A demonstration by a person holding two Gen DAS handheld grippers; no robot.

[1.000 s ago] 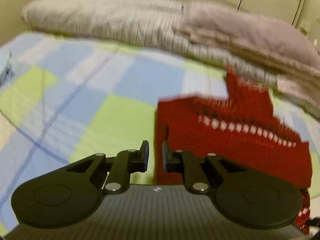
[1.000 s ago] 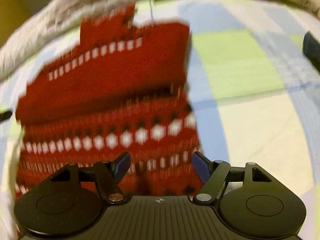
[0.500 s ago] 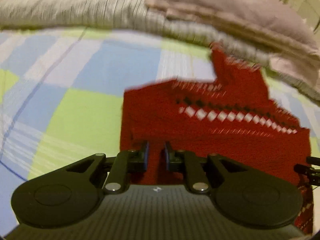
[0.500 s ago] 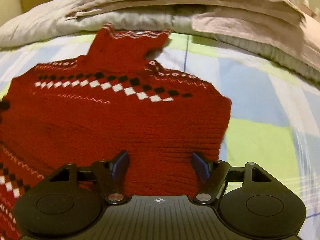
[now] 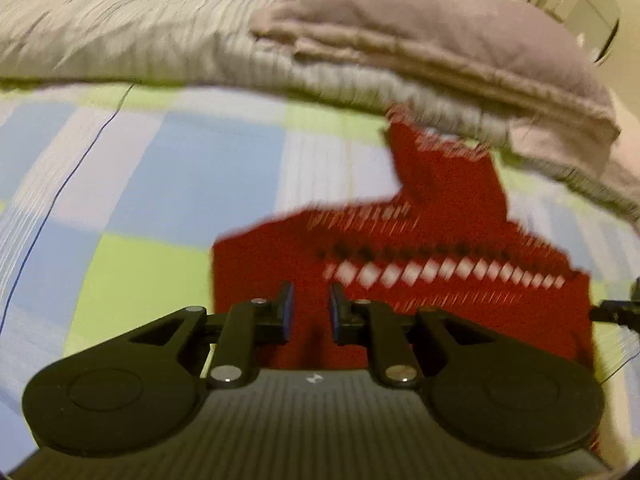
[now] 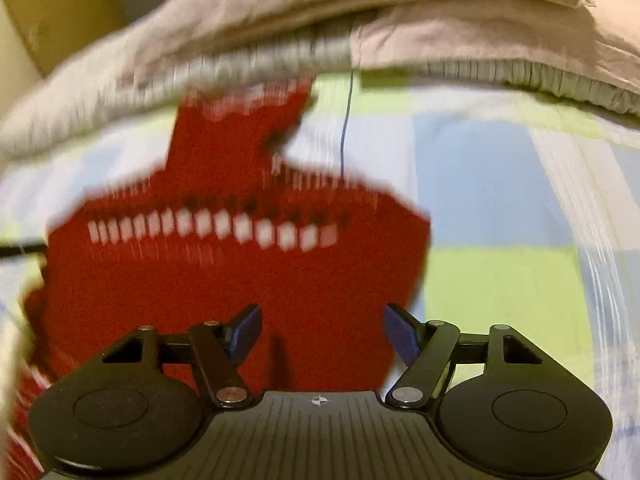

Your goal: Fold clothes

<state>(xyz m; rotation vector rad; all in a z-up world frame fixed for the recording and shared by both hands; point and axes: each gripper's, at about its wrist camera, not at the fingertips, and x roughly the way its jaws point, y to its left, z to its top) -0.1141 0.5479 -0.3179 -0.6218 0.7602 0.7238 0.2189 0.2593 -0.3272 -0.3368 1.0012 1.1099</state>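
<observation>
Two grippers over the bed, both views motion-blurred. Red sweater [image 5: 404,280] lies flat on the checked bedsheet [image 5: 160,208], partly folded into a block: collar end points toward the far grey duvet [image 5: 160,40] and almost reaches its edge, and a band of white diamonds runs across the chest.

Left gripper [image 5: 311,312]: fingers [image 5: 285,312] narrowly apart and opening. Sweater fabric shows through the gap, but the pads don't look pressed on it, so nothing is gripped. It sits over the sweater's near-left part.

Right gripper [image 6: 322,330]: fingers [image 6: 244,328] spread wide, nothing held. Red knit fills the space behind them; no contact visible. It sits over the sweater's near edge, toward its right side.

A dark piece of the right gripper [image 5: 616,312] pokes in at the right edge of the left wrist view, just beside the sweater's right edge. Pinkish quilt [image 5: 440,40] is stacked on the duvet behind.
</observation>
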